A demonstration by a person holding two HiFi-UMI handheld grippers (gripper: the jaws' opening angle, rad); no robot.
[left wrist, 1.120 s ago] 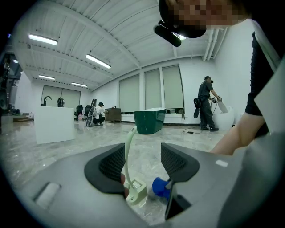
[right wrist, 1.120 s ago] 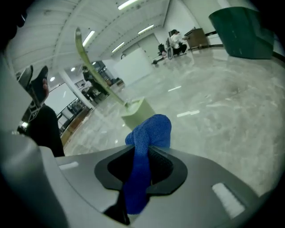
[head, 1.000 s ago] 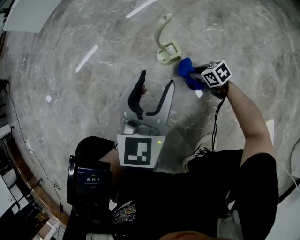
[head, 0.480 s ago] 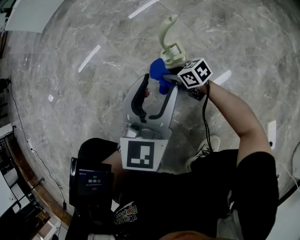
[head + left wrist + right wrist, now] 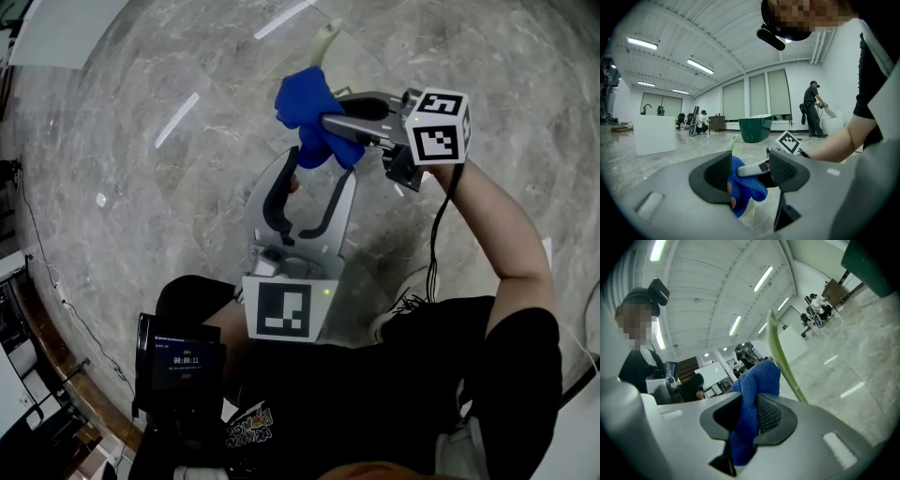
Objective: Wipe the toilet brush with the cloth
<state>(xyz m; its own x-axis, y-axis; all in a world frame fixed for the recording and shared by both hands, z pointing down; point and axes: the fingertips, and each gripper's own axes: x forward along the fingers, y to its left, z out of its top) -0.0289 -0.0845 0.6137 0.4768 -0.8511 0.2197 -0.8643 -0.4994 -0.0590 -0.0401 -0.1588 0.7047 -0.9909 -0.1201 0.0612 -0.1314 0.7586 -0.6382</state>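
The pale green toilet brush stands on the marble floor; in the head view only its handle [image 5: 323, 37] shows, the head hidden behind the blue cloth [image 5: 307, 108]. My right gripper [image 5: 323, 127] is shut on that cloth and holds it up level, just past the left gripper's fingertips. In the right gripper view the cloth [image 5: 750, 404] is pinched between the pads and the thin green handle [image 5: 783, 359] rises right behind it. My left gripper [image 5: 317, 164] stands open below, with nothing between its pads; its own view shows the cloth [image 5: 743, 190] beyond the jaws.
A timer screen [image 5: 180, 361] hangs at the person's waist and a white shoe [image 5: 398, 314] rests on the floor. Far off stand a dark green tub [image 5: 754, 127], a white block [image 5: 655, 133] and several people. White strips [image 5: 174, 117] mark the floor.
The right gripper has risen and swung left with the cloth, from beside the brush head to in front of it, now hiding it. The left gripper has stayed put.
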